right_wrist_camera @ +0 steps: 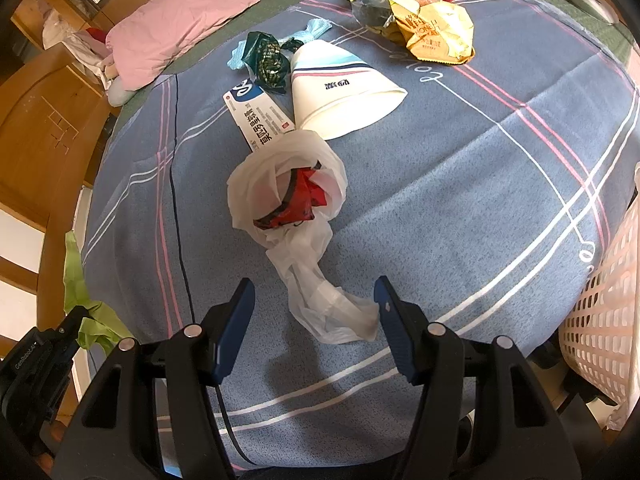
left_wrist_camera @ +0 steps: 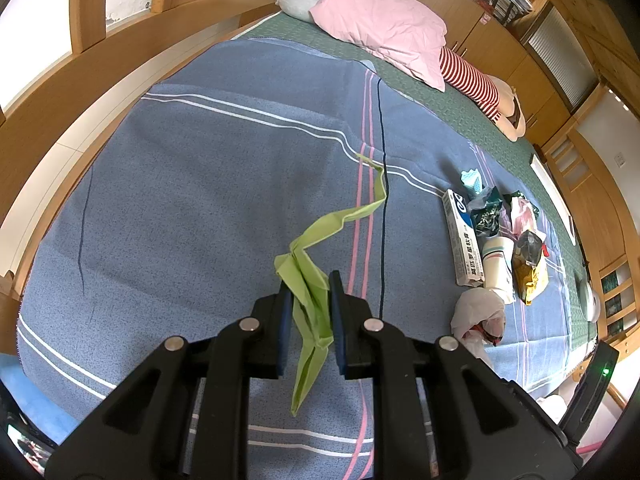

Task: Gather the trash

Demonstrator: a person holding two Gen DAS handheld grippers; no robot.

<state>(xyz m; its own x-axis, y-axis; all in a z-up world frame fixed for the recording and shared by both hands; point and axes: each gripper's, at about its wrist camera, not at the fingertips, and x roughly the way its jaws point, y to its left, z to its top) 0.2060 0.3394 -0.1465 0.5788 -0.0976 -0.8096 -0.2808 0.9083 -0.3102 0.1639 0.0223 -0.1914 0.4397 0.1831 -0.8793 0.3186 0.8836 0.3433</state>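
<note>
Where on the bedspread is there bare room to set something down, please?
The blue bedspread is bare left of the green strip, towards the wooden bed frame. It is also free between the white plastic bag and the laundry basket. It is crowded around the paper cup.

"GenRobot.AI", prob., on left gripper [right_wrist_camera: 60, 334]; "MONEY" on yellow snack bag [right_wrist_camera: 436, 32]; Chinese text on box [right_wrist_camera: 260, 120].

Bright daylight, sharp fisheye views
Soft shadows fall on the blanket [right_wrist_camera: 440, 200]; edges bend strongly, corners go black, windows blow out white.
</note>
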